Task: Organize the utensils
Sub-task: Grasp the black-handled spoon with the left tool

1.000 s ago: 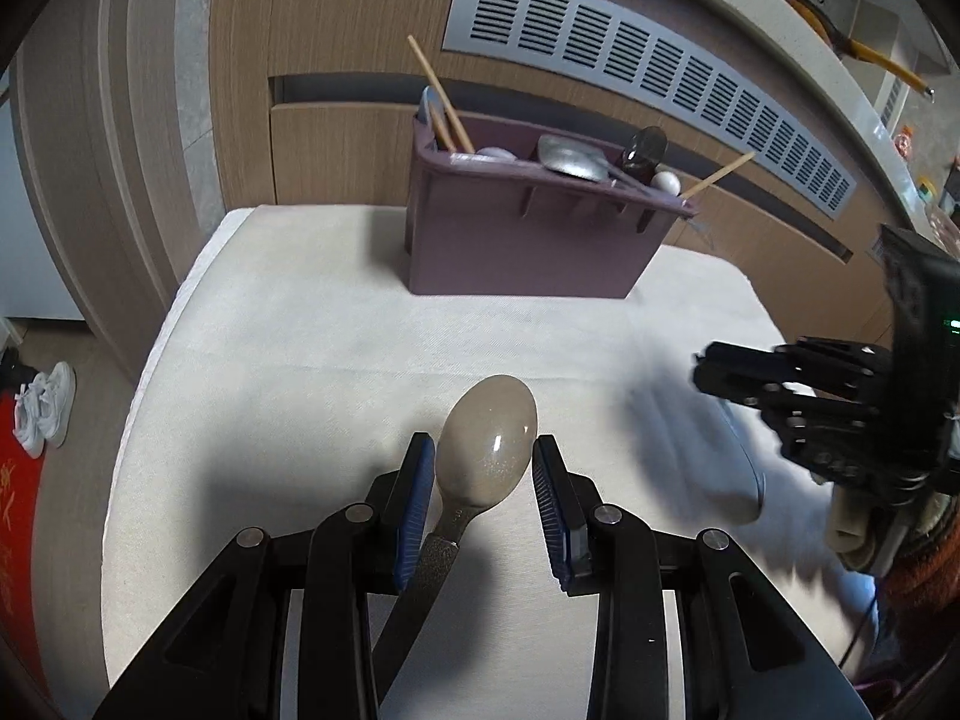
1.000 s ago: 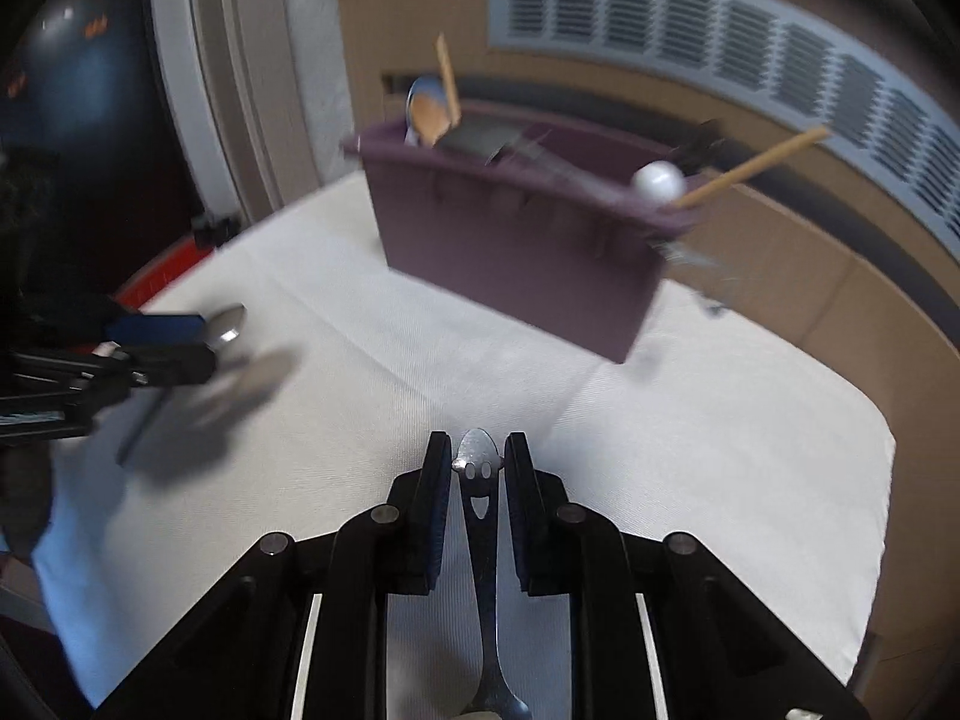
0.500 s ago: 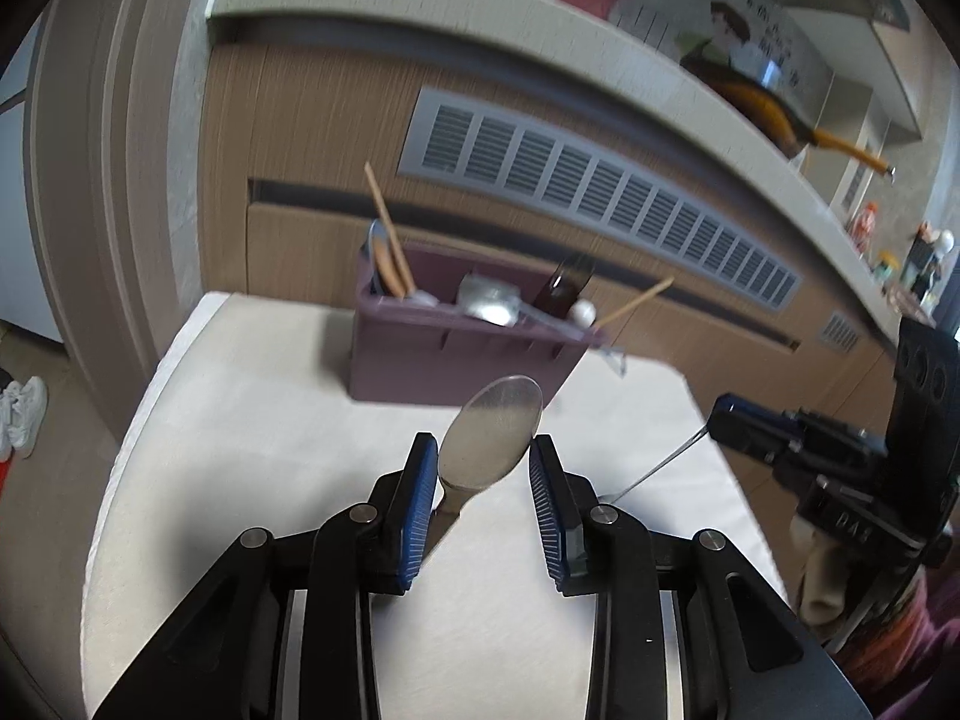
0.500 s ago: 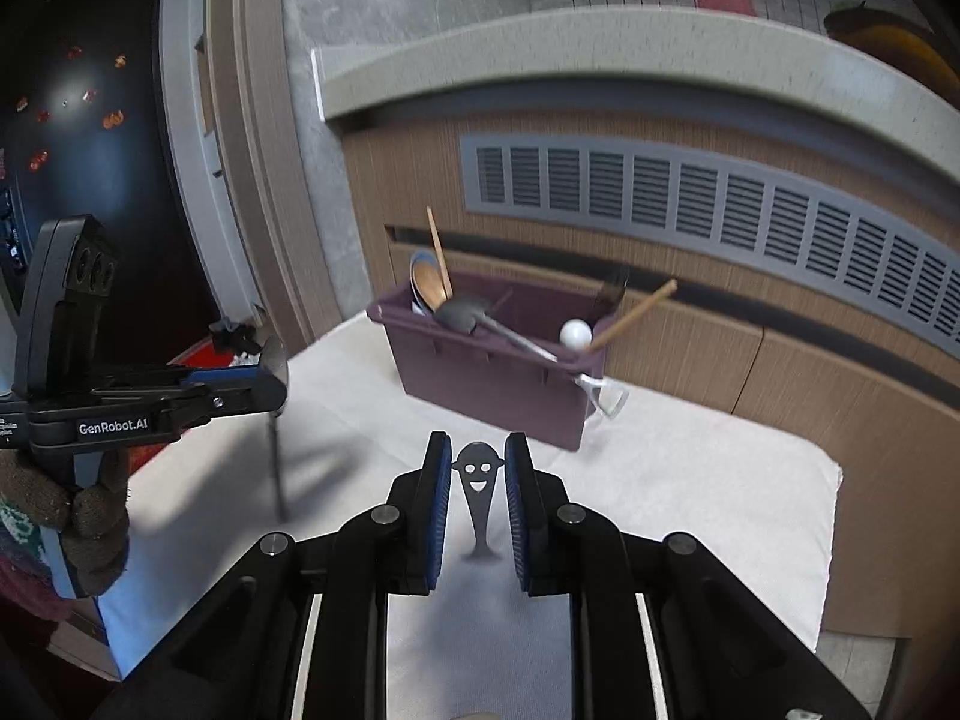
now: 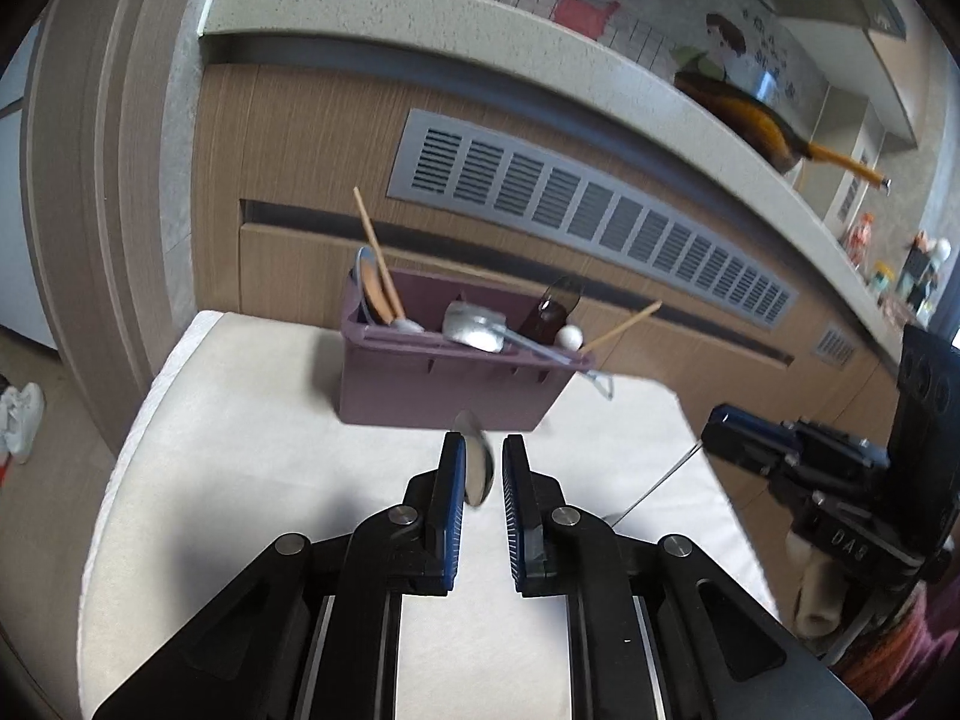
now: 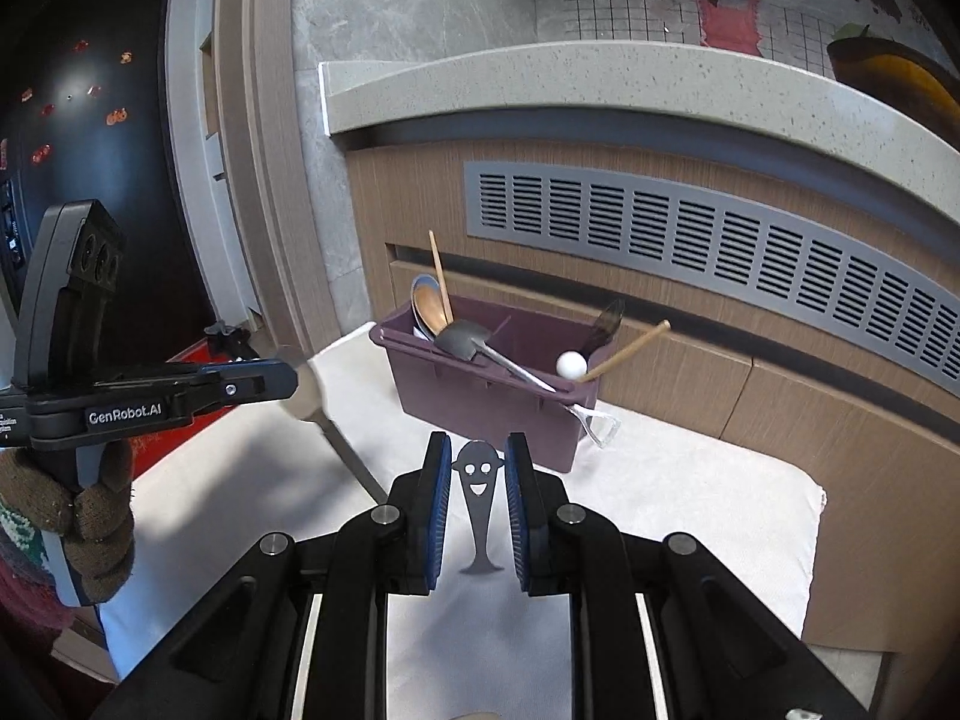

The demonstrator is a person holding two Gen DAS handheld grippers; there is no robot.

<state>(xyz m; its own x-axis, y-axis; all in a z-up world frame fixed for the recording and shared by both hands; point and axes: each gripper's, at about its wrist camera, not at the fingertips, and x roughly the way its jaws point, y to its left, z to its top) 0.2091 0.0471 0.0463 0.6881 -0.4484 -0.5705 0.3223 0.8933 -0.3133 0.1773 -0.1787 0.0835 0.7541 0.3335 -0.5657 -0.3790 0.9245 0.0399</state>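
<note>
Your left gripper (image 5: 483,471) has just been closing on a steel spoon (image 5: 475,461), held above the surface (image 5: 252,420); your right gripper (image 6: 477,483) grips a smiley-faced utensil handle (image 6: 478,492). The purple caddy (image 5: 444,387) sits at the far edge, with open cloth between.

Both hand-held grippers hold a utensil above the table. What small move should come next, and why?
Probably carry the left hand-held gripper forward to above the purple caddy. Its jaws have just been closing on the spoon, now edge-on between them and clear of the table. The right hand-held gripper holds a smiley-handled utensil, so it may follow.
</note>
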